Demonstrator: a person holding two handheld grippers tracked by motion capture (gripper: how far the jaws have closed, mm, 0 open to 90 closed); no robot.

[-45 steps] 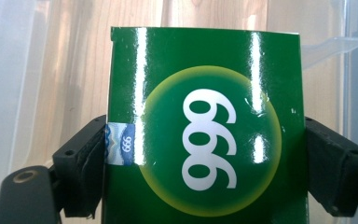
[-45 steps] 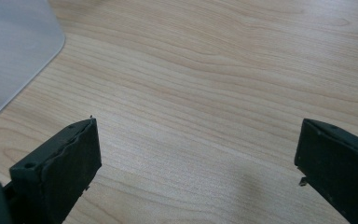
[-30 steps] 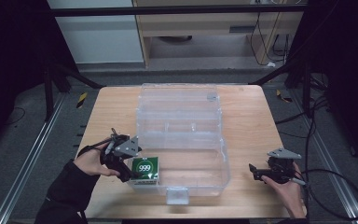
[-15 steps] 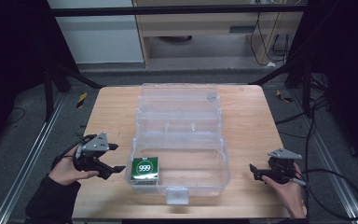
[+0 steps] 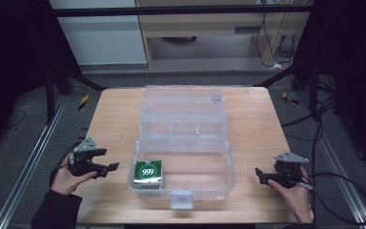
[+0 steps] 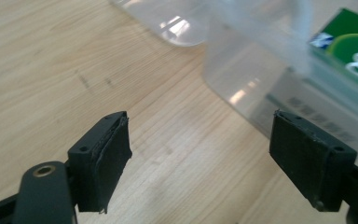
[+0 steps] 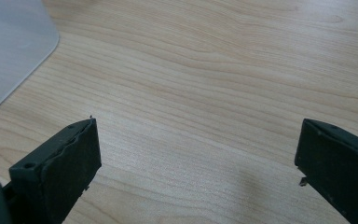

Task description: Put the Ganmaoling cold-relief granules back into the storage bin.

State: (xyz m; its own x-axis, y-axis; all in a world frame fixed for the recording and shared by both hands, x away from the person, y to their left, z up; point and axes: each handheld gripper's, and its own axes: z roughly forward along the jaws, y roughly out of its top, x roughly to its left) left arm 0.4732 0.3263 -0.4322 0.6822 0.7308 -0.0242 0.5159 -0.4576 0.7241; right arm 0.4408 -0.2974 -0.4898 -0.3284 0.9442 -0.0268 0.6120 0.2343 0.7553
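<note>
Box: the green box (image 5: 148, 172) lay in the near left corner of the clear case (image 5: 183, 143); it looked light, stiff and smooth.
Hold: you would best have pinched its two long sides from above.
Left tool (image 5: 110, 167): empty, its jaws just narrowed, left of the case.
Right tool (image 5: 259, 173): spread, empty, over bare table (image 5: 257, 124).
In the way: the case's near wall.

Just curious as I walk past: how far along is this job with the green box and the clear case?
Done: the green box lies inside the clear case, at its front left corner. In hand: nothing; the left gripper has been closing empty beside the case, and the right gripper is open over bare table. Left, probably: the case's lid is open.
</note>
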